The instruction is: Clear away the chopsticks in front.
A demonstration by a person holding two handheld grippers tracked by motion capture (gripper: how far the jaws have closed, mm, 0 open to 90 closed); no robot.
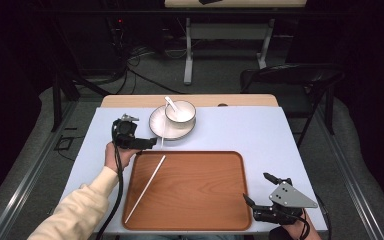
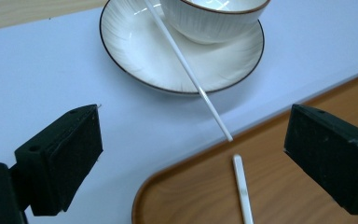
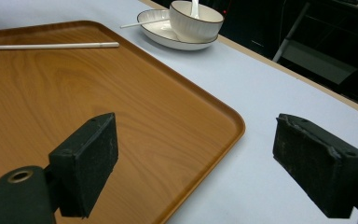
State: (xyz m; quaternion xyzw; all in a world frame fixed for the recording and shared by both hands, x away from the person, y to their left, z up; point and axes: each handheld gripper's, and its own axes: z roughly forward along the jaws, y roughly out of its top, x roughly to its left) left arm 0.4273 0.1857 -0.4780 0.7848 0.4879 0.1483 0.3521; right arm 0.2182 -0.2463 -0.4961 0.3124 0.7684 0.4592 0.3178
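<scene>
A wooden tray (image 1: 195, 190) lies on the pale blue mat, with one white chopstick (image 1: 146, 187) slanting across its left side. Behind it, a white bowl (image 1: 181, 112) holding a spoon (image 1: 170, 102) stands on a plate (image 1: 160, 127). A second chopstick (image 1: 163, 134) leans off the plate's front rim toward the tray. My left gripper (image 1: 150, 141) is open beside the tray's far left corner, near that chopstick's end (image 2: 191, 79). My right gripper (image 1: 256, 186) is open and empty past the tray's near right corner. The right gripper view faces the tray (image 3: 121, 93), bowl (image 3: 196, 23) and right gripper (image 3: 196, 128).
Bare mat (image 1: 260, 130) stretches to the right of the plate and tray. Behind the table stand a dark folding chair (image 1: 300, 75) and the white legs of another table (image 1: 187, 50). Cables lie on the floor at the back left.
</scene>
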